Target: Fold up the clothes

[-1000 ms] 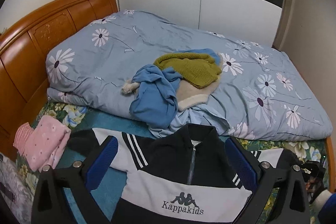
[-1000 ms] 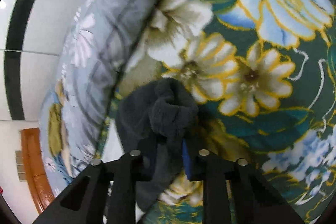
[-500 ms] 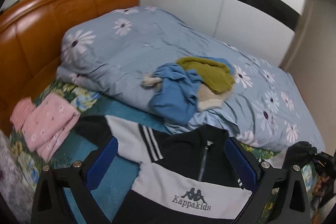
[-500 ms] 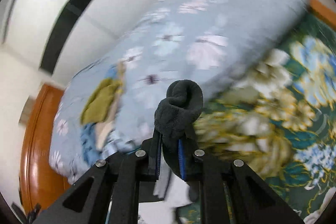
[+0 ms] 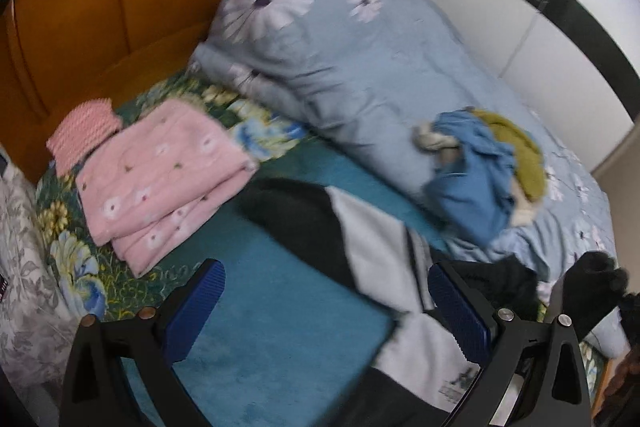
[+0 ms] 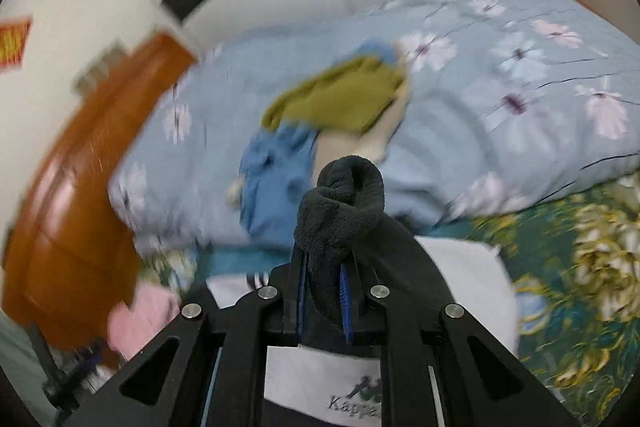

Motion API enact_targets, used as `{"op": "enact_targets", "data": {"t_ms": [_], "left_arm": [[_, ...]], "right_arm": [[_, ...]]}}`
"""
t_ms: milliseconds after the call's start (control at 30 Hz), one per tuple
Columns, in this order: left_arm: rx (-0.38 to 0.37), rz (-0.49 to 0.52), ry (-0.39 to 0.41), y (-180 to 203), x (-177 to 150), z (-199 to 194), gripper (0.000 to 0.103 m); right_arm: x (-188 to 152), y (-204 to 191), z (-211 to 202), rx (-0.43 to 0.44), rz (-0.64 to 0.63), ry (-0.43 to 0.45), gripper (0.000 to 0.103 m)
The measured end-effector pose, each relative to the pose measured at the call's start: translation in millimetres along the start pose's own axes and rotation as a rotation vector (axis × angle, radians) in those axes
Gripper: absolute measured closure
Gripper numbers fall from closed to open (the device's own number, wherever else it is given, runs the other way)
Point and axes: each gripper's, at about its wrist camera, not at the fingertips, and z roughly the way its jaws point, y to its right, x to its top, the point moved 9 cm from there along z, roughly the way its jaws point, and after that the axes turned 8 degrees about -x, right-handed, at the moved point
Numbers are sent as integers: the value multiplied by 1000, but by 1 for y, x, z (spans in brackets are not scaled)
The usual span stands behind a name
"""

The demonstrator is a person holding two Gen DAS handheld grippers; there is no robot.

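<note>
jacket (image 5: 372,259) — black-and-white, front up, spread flat on bed | dark cuff (image 6: 340,203) — bunched, lifted above its front

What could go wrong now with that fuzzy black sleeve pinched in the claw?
1. The right gripper pinches only the bunched cuff of the black sleeve, so the fleece could slip out mid-fold.
2. The left gripper is open and holds nothing, so the black-and-white jacket may drag and bunch on the bed instead of folding flat.
3. A wide swing could knock the folded pink clothes.
</note>
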Motion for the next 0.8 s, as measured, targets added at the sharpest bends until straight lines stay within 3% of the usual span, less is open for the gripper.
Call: {"op": "enact_targets", "data": {"t_ms": [167,367,600,800], "left_arm": [[7,-92,-54,-49,2,41,0],[10,-157,-98,-77,-1,78,0],[10,-236,-119,-95,-1,119,0],[10,-308,-119,-107,7,153,0]], "right_arm": [[-63,-51,87,-112,-145,-181,89],[-110,-55,158,-212,-159,-319,89],[-141,-75,187,-226,-246,-405,88],[-145,-76,193,-239,-269,-437,77]]}}
